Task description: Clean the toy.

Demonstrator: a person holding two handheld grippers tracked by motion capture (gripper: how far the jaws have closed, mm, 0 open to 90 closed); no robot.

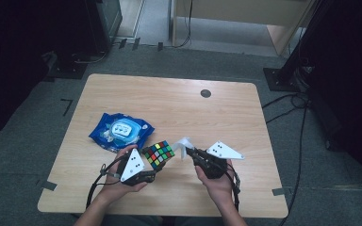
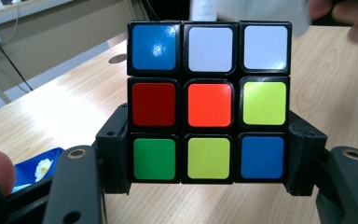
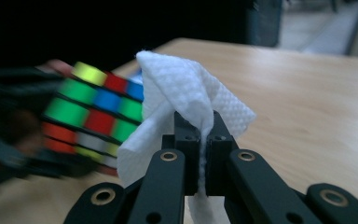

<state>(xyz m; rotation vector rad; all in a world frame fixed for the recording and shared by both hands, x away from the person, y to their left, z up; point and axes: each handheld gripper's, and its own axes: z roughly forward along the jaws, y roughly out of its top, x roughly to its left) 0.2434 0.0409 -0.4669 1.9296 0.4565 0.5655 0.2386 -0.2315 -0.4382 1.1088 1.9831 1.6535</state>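
- At far left on the table [image 1: 122, 89], blue wipes pack [image 1: 121, 131] lies flat, clear of both hands.
- Left claw [image 2: 208, 163] clenched on the puzzle cube [image 2: 208, 100], jaws on its two opposite sides, low down; cube is lifted above the table, centre-front.
- Risk: grip sits on the bottom layer only, so side pressure from wiping could twist a layer or lever the cube out.
- Right claw [image 3: 203, 140] pinched tight on a white wipe [image 3: 186, 88], just beside the cube.
- Risk: only a thin fold is caught; dragging could pull it free.
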